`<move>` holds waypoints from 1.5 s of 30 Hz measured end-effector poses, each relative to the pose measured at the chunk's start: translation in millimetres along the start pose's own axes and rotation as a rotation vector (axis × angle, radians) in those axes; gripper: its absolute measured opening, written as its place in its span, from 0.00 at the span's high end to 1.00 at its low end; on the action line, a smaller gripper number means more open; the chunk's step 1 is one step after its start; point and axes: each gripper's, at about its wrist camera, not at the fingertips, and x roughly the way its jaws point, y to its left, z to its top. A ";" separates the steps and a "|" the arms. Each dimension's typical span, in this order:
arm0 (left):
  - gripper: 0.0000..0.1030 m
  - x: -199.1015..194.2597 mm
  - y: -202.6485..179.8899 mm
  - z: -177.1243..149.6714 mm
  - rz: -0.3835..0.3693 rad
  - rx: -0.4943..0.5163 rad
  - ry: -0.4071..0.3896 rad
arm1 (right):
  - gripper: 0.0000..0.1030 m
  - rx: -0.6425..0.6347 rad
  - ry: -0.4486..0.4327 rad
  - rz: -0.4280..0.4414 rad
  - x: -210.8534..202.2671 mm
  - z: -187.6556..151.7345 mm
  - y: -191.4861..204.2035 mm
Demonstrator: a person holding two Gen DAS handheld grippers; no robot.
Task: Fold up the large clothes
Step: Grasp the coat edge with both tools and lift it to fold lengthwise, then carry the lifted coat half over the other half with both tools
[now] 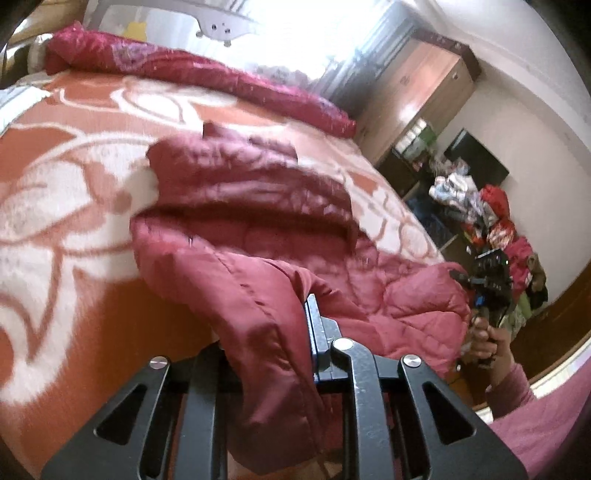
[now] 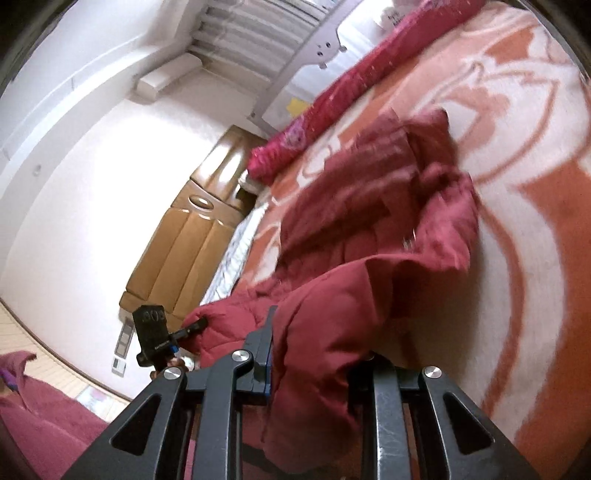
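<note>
Dark red quilted puffer jacket lay mid orange-and-white floral blanket, near hem raised. Left gripper and right gripper each clenched on hem fabric. Judged soft, bulky, light, slippery shell; hem corners best hold.

White walls, wooden wardrobe, bright window

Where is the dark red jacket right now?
The dark red jacket lies mid-bed on the orange floral blanket; its near edge is pinched in the left gripper and the right gripper.
</note>
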 end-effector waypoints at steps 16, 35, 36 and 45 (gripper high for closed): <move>0.84 55.9 28.0 117.0 0.066 -0.040 -0.098 | 0.79 -0.014 -0.194 -0.106 46.1 121.9 1.2; 0.81 180.5 96.6 198.9 0.231 -0.165 -0.012 | 0.79 0.141 -0.212 -0.332 137.7 215.0 -83.7; 0.81 186.2 100.4 200.5 0.232 -0.174 -0.007 | 0.79 0.151 -0.213 -0.339 142.9 216.1 -88.9; 0.80 213.1 130.4 210.7 0.202 -0.256 0.021 | 0.78 0.234 -0.242 -0.379 172.8 228.3 -126.4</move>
